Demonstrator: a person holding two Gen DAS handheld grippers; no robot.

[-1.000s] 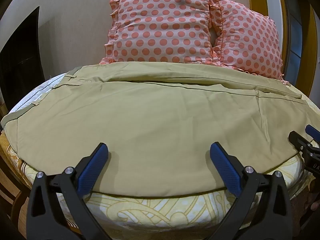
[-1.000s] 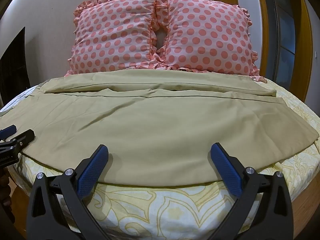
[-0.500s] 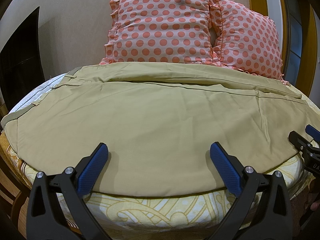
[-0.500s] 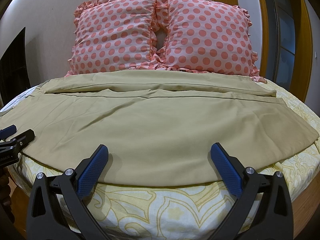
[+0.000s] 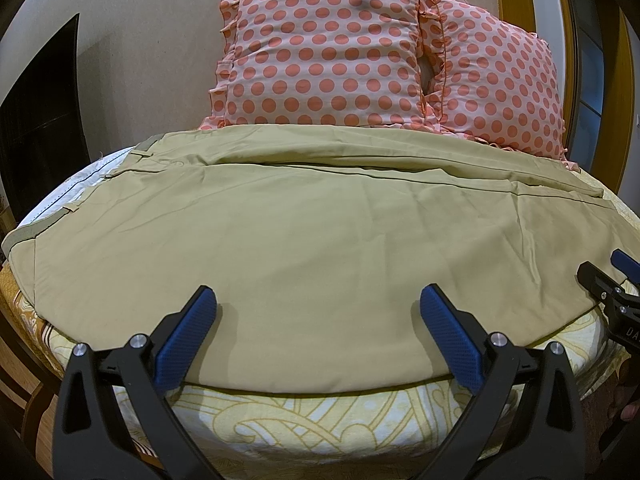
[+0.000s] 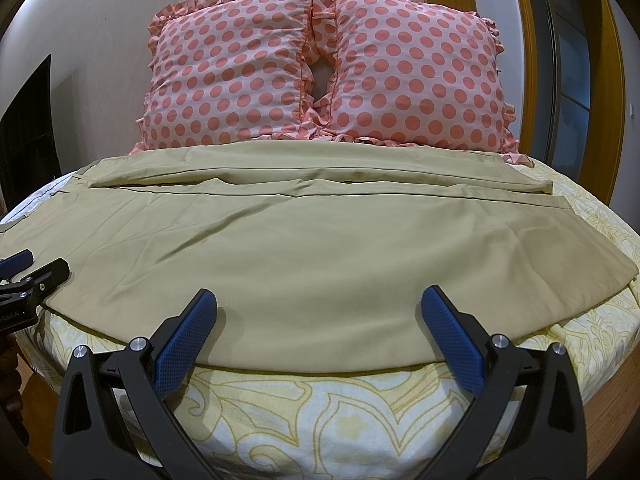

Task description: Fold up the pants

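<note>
Khaki pants (image 5: 320, 240) lie spread flat across the bed, waistband at the left, legs running to the right; they also fill the right wrist view (image 6: 312, 248). My left gripper (image 5: 318, 312) is open and empty, its blue pads just above the pants' near edge. My right gripper (image 6: 318, 312) is open and empty over the near edge further right. Each gripper shows at the edge of the other's view: the right one (image 5: 612, 280) and the left one (image 6: 32, 272).
Two pink polka-dot pillows (image 6: 320, 76) stand against the wall behind the pants. The yellow patterned bedsheet (image 6: 320, 408) hangs over the near bed edge. A dark panel (image 5: 40, 120) is at the left, a wooden door frame (image 6: 532, 60) at the right.
</note>
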